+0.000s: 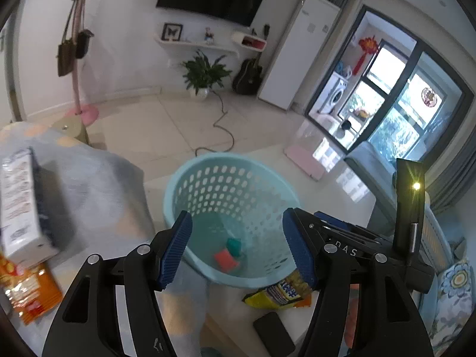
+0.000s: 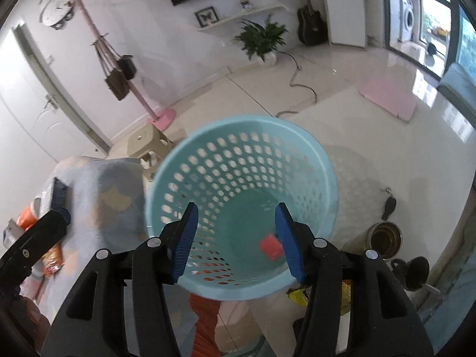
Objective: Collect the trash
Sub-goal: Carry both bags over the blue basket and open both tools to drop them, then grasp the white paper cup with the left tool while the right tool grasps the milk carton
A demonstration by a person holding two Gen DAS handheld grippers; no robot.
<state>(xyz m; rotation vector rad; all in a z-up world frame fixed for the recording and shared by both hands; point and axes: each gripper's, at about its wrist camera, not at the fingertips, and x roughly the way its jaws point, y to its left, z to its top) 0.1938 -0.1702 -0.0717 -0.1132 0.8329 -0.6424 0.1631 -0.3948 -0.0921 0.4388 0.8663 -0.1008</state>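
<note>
Hovering over the light blue perforated basket [image 1: 230,223], my left gripper [image 1: 236,250] has its blue pads spread wide with nothing between them. In the lower middle of the left wrist view, an orange-red block [image 1: 226,261] and a small green piece [image 1: 234,246] lie on the basket's floor, touching each other. My right gripper [image 2: 236,239] is also spread apart and empty, looking almost straight down into the basket [image 2: 241,184] at the centre of its frame; the orange-red block [image 2: 269,245] shows just left of the right-hand pad. A yellow snack packet [image 1: 278,293] lies just beside the basket's base at the lower right of the left view, with a black phone-like slab [image 1: 273,331] below it. At the far left of that view a white carton [image 1: 19,205] rests on a pale blue cloth [image 1: 98,190], an orange wrapper [image 1: 28,291] lying just beneath it in the lower left corner
</note>
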